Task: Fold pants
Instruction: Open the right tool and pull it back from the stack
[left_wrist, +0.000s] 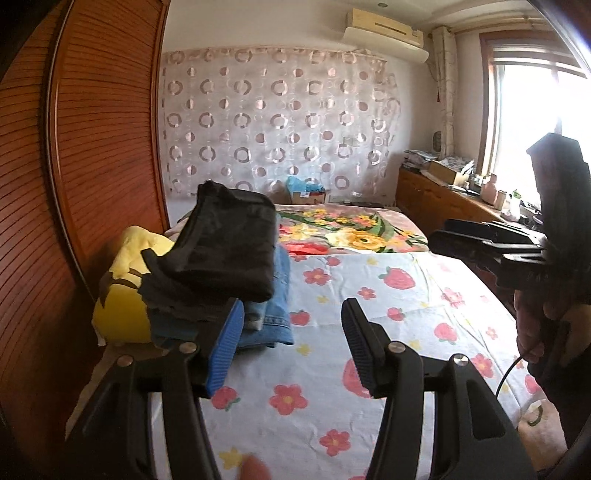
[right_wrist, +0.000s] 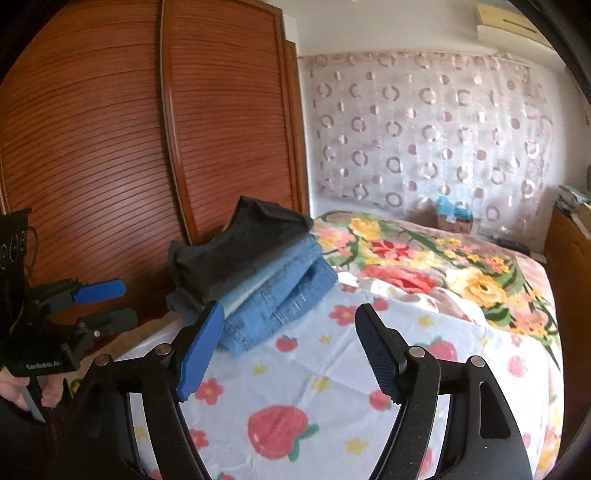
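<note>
Folded dark pants lie on top of a stack of folded blue jeans at the left side of the bed; the stack also shows in the right wrist view, dark pants over jeans. My left gripper is open and empty, just in front of the stack. My right gripper is open and empty, near the stack's front corner. Each gripper shows in the other's view: the right one at the right edge, the left one at the left edge, open.
The bed carries a white sheet with strawberries and flowers, and a floral blanket farther back. A yellow plush toy lies left of the stack. A slatted wooden wardrobe stands at the left. A wooden cabinet is under the window.
</note>
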